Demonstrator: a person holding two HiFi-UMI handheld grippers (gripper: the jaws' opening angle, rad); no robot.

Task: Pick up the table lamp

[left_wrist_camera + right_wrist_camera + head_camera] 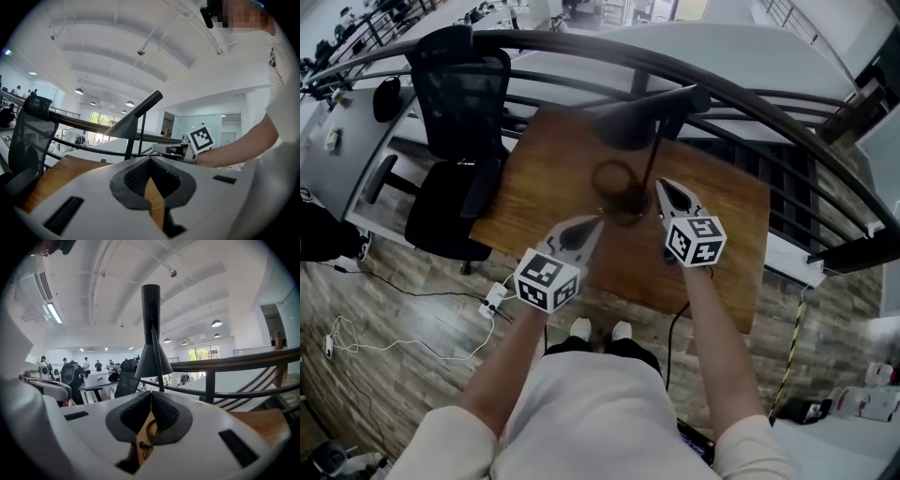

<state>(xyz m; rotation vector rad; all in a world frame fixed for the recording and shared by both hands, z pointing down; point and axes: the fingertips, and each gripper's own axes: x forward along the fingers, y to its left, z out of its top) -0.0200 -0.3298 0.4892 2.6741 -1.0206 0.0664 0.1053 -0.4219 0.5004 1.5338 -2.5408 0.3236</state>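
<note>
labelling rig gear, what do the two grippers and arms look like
The left gripper and right gripper are white plastic with dark grey pads, each bearing a white cube with black square markers. The person wears a white short-sleeved top.

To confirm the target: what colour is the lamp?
The lamp is black; right gripper view shows it best.
</note>
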